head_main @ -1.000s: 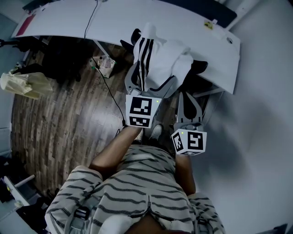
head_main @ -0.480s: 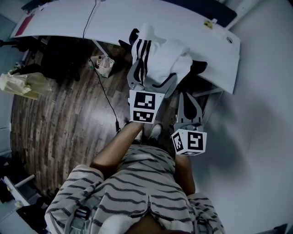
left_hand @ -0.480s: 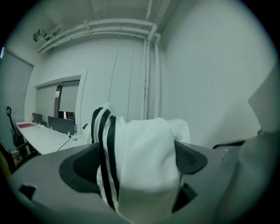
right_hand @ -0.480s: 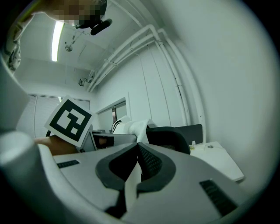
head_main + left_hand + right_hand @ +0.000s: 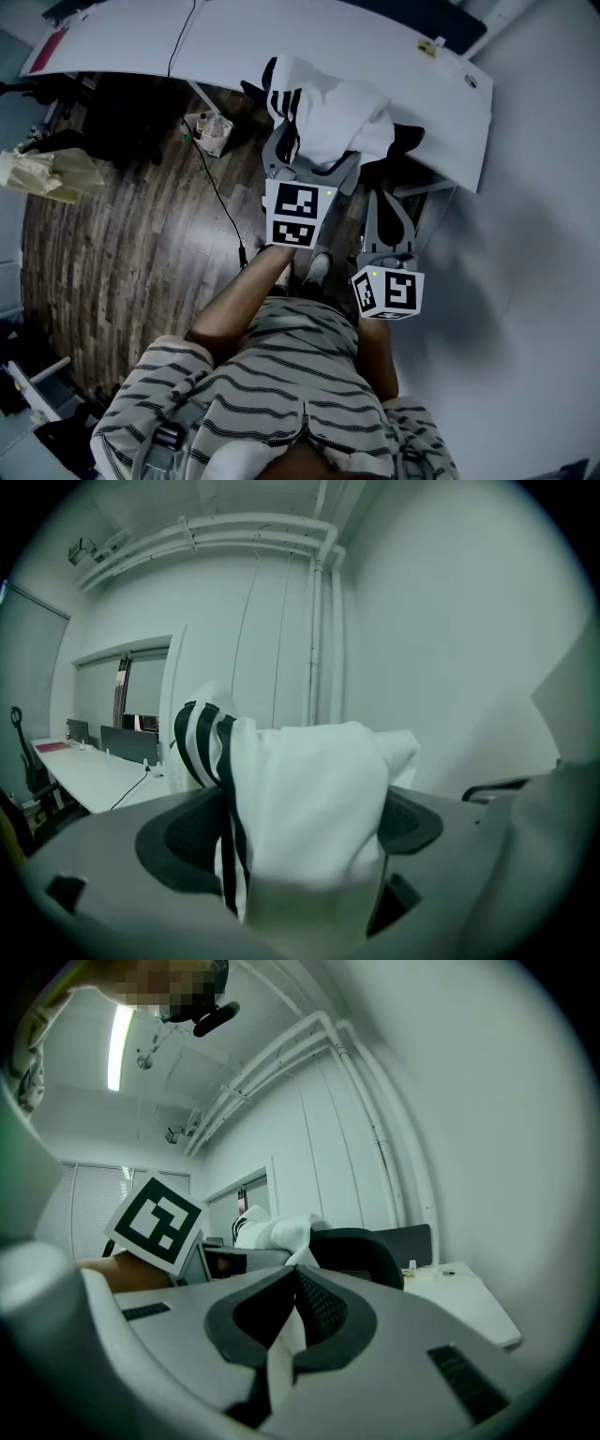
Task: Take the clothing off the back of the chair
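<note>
Head view: the dark chair [image 5: 409, 141] is mostly hidden under the white clothing [image 5: 333, 117] bunched over its back, beside the smooth white desk [image 5: 281, 42].

Left gripper view: the left gripper [image 5: 300, 829] clamps the soft folded cloth, which has 3 black stripes.

Right gripper view: the right gripper [image 5: 291, 1283] has its ribbed pads pressed together, holding nothing.
</note>
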`<state>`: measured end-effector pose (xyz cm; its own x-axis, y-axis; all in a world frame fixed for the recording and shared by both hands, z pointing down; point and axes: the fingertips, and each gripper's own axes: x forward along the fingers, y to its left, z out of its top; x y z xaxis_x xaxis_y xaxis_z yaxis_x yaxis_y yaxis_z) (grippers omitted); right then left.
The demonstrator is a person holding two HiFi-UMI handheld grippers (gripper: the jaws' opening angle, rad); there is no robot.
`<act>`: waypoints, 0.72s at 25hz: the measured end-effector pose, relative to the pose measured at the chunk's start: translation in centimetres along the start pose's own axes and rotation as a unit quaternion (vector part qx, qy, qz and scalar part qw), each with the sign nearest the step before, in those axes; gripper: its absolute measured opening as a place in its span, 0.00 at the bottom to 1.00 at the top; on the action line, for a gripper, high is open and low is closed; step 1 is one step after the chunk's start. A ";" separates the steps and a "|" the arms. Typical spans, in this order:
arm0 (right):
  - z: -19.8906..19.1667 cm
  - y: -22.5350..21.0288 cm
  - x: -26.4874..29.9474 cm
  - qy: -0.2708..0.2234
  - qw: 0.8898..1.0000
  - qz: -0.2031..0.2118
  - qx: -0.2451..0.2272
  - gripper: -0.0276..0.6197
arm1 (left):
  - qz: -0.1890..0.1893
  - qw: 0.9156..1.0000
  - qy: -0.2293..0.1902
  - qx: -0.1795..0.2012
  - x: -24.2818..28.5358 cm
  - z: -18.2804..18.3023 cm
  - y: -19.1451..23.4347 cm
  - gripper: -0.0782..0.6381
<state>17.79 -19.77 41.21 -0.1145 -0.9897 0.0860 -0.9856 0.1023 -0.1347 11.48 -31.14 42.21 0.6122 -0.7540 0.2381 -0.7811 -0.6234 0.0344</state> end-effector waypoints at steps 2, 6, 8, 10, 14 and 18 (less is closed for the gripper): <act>-0.1 -0.2 0.0 0.001 1.000 -0.002 0.001 0.07 | 0.000 1.000 0.000 0.002 0.1 0.0 0.0 0.81; -0.3 -0.5 -0.1 0.002 1.000 -0.006 0.001 0.07 | 0.002 1.000 0.004 0.008 0.1 -0.2 -0.1 0.74; -0.2 -0.6 -0.1 0.002 1.000 -0.006 0.000 0.07 | 0.007 1.000 0.007 0.009 0.0 -0.3 0.0 0.63; -0.1 -0.7 -0.2 0.003 1.000 -0.008 0.001 0.07 | 0.011 1.000 0.007 0.008 -0.1 -0.3 0.1 0.58; -0.2 -0.8 -0.2 0.004 1.000 -0.009 0.002 0.07 | 0.013 1.000 0.007 0.007 -0.2 -0.2 0.2 0.55; -0.1 -0.8 -0.1 0.006 1.000 -0.009 0.002 0.07 | 0.017 1.000 0.014 0.006 -0.3 -0.3 0.2 0.54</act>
<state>18.55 -19.77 41.43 -0.0982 -0.9902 0.0993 -0.9871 0.0842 -0.1361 11.08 -31.03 42.40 0.5824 -0.7684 0.2652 -0.7992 -0.6009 0.0142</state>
